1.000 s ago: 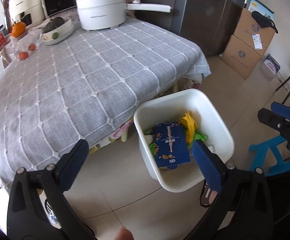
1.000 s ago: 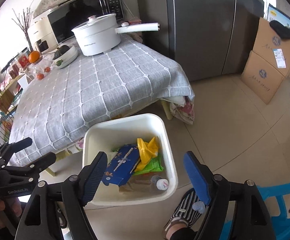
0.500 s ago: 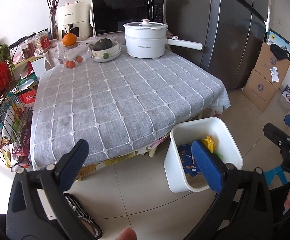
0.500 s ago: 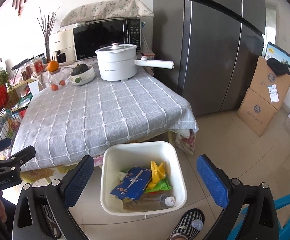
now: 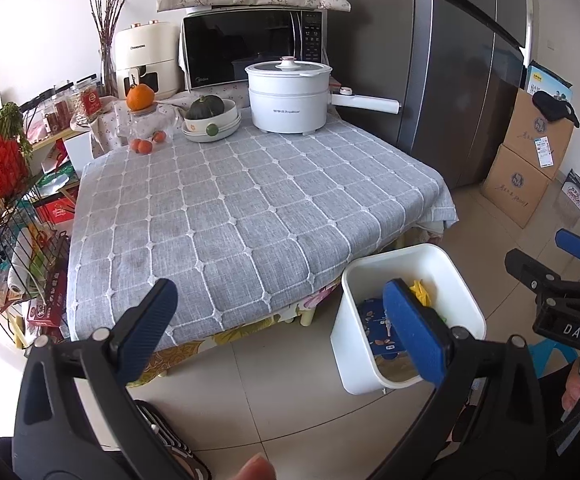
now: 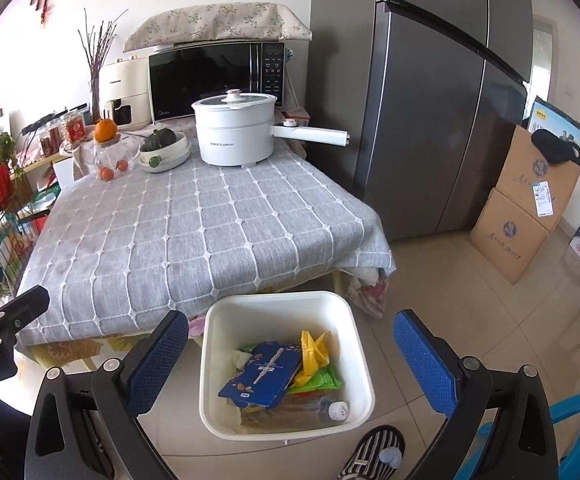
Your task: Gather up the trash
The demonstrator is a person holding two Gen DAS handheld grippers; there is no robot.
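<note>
A tall grey refrigerator (image 6: 430, 100) is standing at the back right, and the table (image 6: 194, 232) under its grey checked cloth is filling the middle of both views. Stacked cardboard boxes (image 6: 526, 204) are sitting on the floor to the right, each with a round printed emblem and writing too small to read. A black microwave (image 5: 250, 50) is carrying a small logo on its lower left edge, blurred. Beside it a cream air fryer (image 5: 144, 60) is showing a dark brand word, too fine to read for certain. The white electric pot (image 5: 288, 96) is standing on the far end of the table with a small grey brand line on its side. The white trash bin (image 6: 364, 364) is resting on the floor just off the table's near corner, holding a blue snack box (image 6: 264, 374), yellow and green wrappers and a capped bottle. You are holding your left gripper (image 5: 286, 328) with its blue pads spread wide and empty. Your right gripper (image 6: 290, 356) is likewise gaping, framing the bin; in the left view its body is reading "DAS".
</note>
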